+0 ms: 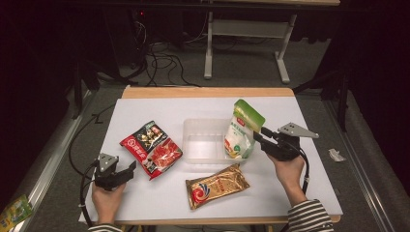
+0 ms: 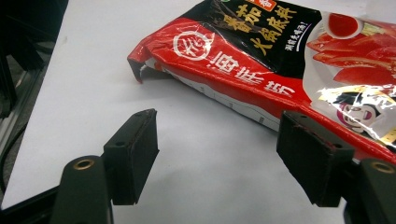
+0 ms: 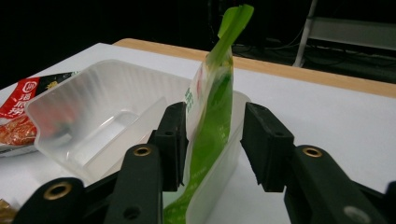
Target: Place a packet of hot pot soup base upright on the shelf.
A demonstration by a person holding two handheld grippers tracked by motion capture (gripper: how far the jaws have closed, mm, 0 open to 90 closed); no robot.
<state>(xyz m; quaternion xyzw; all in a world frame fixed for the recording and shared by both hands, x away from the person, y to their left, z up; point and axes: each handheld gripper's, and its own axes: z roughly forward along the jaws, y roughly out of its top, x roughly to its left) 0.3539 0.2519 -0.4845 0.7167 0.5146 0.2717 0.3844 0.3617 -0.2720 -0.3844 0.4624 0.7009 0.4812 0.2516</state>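
Dark floor and trailing cables ringed the white table point(image 1: 145, 203). Ahead of the right gripper point(image 1: 261, 135), the clear tray point(image 1: 205, 140) sat mid-table, and the green-and-white pouch point(image 1: 241, 130) stood upright at its near wall, between the jaws. Those jaws stood apart, one pad touching the pouch, the other clear of it, so nothing was clamped. Best to back straight off so the pouch doesn't tip out. The left gripper point(image 1: 126, 170) rested with jaws wide and empty, the red soup-base packet point(image 2: 280, 60) just beyond its tips.
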